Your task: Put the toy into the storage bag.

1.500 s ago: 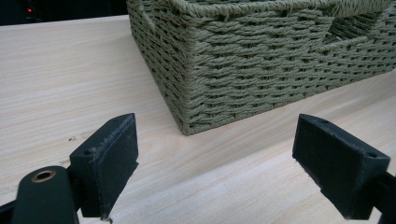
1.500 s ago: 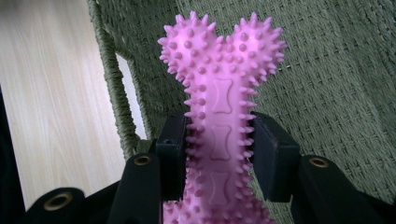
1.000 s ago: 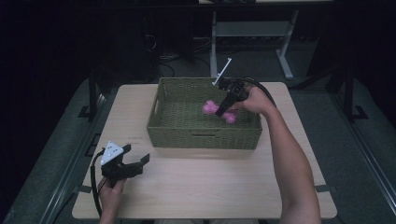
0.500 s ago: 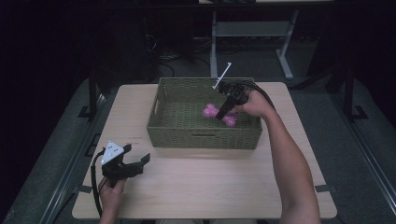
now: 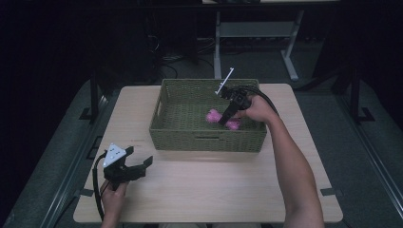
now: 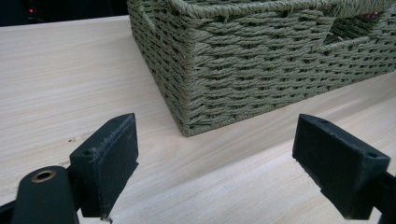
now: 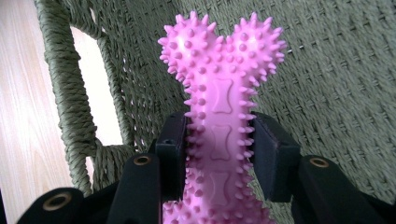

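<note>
Little has moved since the earlier frames: the right gripper (image 5: 223,119) has shifted only slightly inside the basket (image 5: 207,141), and the left gripper (image 5: 138,167) has stayed where it was on the bench (image 5: 214,190), in front of the basket's near left corner.

The right gripper's fingers (image 7: 170,154) are clamped on the shaft of the pink spiky toy bone (image 7: 223,107), with its knobbed end standing up beyond them against the woven basket wall. Seen from above, the bone sits in the basket's right half; whether it is resting on the floor or just lifted off it is hard to tell.

The left gripper's fingers (image 6: 109,163) stand wide apart, holding nothing.

The bone looks light and rubbery, likely to flex a little, and its nubs should give good purchase. The narrow middle shaft is the sensible place to hold it, as now.
</note>
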Tool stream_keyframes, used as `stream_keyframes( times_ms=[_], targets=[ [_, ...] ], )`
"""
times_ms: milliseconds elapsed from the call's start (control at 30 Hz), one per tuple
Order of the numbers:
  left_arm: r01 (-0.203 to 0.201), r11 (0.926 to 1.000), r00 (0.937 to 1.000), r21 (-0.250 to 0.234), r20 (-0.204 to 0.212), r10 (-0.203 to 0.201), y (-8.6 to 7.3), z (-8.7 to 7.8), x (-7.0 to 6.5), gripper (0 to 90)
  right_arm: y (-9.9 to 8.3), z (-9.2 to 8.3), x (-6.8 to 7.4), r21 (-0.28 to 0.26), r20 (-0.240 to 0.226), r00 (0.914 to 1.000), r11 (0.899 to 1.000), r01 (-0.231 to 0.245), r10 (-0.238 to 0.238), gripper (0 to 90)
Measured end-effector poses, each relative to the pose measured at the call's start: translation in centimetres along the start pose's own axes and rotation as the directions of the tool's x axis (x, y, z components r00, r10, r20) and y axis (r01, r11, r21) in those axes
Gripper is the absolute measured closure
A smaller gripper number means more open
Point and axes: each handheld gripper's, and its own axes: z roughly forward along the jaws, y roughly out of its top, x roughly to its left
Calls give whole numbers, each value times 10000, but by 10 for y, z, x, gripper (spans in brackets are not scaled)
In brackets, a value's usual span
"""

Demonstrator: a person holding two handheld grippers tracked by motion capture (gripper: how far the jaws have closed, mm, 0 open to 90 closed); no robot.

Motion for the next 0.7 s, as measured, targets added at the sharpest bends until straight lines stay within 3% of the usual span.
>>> stream_keyframes(
  times_ms=[700],
  targets=[
    [-62,10000,10000,29,-7,62,0,0,0,138,3,17,1,88,-258,9997,10000,-16,19,570]
  ],
)
